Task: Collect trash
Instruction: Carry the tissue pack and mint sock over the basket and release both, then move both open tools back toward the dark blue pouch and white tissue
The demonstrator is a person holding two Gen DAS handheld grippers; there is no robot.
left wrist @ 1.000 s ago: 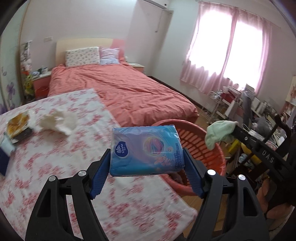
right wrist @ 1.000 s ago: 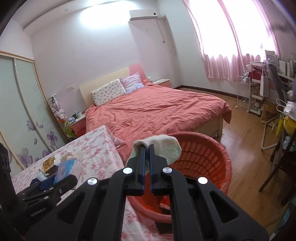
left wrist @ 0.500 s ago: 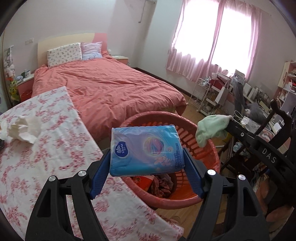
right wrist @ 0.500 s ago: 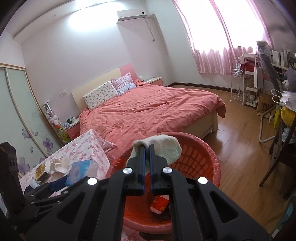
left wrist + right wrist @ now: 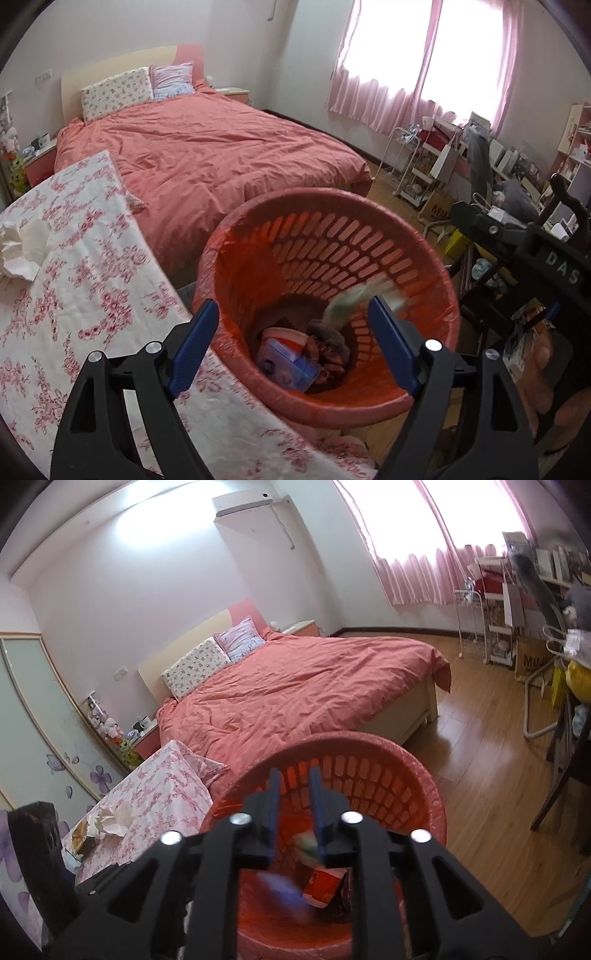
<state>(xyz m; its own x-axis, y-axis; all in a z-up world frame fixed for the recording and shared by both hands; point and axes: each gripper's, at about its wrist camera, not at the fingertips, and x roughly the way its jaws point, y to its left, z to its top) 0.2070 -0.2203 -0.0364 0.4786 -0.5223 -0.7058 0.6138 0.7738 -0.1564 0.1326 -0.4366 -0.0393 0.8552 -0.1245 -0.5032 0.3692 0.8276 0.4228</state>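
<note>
A red slatted basket [image 5: 417, 258] stands beside the floral-cloth table [image 5: 74, 295]; it also shows in the right wrist view [image 5: 388, 760]. My left gripper [image 5: 291, 343] is open and empty over the basket's near rim. The blue tissue pack [image 5: 288, 365] lies in the basket's bottom, blurred in the right wrist view [image 5: 280, 886]. A pale green cloth [image 5: 354, 299] is blurred in mid-fall inside the basket and shows between the fingers in the right wrist view [image 5: 304, 843]. My right gripper [image 5: 295, 805] is open and empty above the basket.
Crumpled white paper [image 5: 22, 247] lies on the table's left part, with a food wrapper [image 5: 79, 834] beside it. A red carton [image 5: 323, 886] lies in the basket. A pink bed [image 5: 207, 147] is behind. Shelves and a chair [image 5: 546, 701] stand at the right.
Both grippers moved over the basket and opened. The left let go of the blue tissue pack, the right let go of the green cloth; both dropped into the basket.
</note>
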